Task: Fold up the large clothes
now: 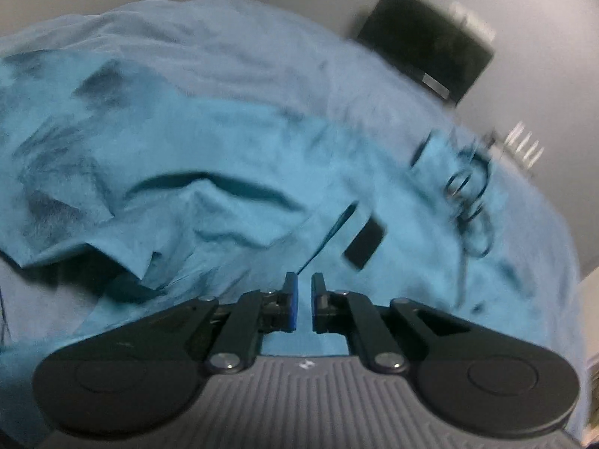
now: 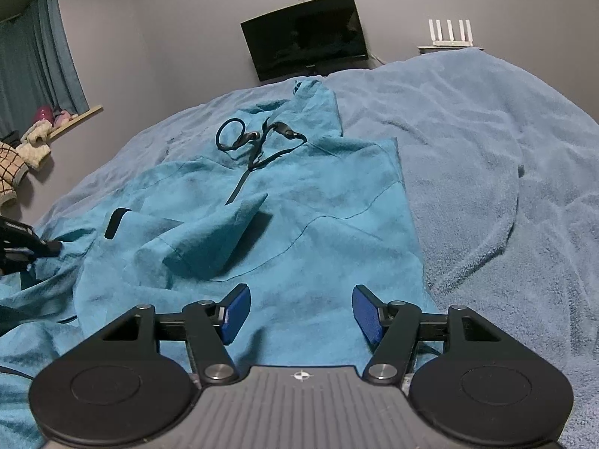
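Beneath both grippers' fingers point(image 2: 365, 316), the teal hoodie point(image 2: 299, 202) lies unheld.

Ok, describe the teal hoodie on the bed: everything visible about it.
The teal hoodie lies front up on the blue blanket, hood towards the wall. It looks like soft, fleecy cloth. Dark drawstrings curl loosely below the neck, above a short dark zip. One sleeve, with a dark cuff, is folded across the chest; the side away from the blanket is crumpled. The right hand-held gripper hovers open over the hem, gripping nothing.
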Demonstrator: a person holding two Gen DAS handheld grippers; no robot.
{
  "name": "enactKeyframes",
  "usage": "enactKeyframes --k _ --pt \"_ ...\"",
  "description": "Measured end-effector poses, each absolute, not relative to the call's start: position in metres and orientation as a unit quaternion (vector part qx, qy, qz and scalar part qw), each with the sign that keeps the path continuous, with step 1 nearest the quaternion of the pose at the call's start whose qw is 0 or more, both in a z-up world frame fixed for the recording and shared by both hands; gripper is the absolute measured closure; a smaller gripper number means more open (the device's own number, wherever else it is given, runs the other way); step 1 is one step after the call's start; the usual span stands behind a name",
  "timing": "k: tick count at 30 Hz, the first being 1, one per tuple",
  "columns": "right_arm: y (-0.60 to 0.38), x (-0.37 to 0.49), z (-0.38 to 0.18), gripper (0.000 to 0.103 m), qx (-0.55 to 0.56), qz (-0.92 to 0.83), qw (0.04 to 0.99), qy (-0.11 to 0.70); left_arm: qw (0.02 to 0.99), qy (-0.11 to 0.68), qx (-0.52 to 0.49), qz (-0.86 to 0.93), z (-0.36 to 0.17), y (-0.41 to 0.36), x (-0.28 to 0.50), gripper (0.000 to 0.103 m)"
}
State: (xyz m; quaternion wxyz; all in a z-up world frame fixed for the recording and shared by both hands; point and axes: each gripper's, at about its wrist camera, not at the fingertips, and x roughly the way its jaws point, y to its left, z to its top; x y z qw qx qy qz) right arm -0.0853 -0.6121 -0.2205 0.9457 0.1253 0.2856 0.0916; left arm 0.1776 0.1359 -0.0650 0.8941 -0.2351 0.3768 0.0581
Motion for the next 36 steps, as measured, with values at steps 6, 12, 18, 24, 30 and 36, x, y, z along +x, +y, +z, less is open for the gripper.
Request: enactKeyframes --k 6,12,18,24,30,36 --pt "-0.611 -0.083 -0.221 0.039 0.125 0.092 0.944 0.290 0.884 0.403 -0.229 0.057 -0.087 0.134 0.192 0.030" --pt "-0.609 -0.082 -0.224 0.038 0.120 0.092 0.944 0.293 0.908 0.410 -0.085 -0.022 -0.090 0.102 0.227 0.030" --pt "-0.608 -0.079 -0.226 0.036 0.121 0.092 0.943 0.298 0.899 0.437 -0.017 -0.042 -0.100 0.093 0.228 0.089" --pt "-0.608 -0.071 -0.206 0.033 0.094 0.099 0.949 0.285 0.908 0.397 -0.119 -0.059 -0.049 0.128 0.184 0.103" --pt "-0.631 -0.005 -0.176 0.029 0.052 0.052 0.962 0.264 0.908 0.409 -0.084 -0.034 -0.041 0.129 0.165 0.103" --pt "-0.657 0.097 -0.203 0.034 0.075 0.017 0.943 0.325 0.904 0.416 -0.100 -0.016 -0.053 0.141 0.174 0.103"
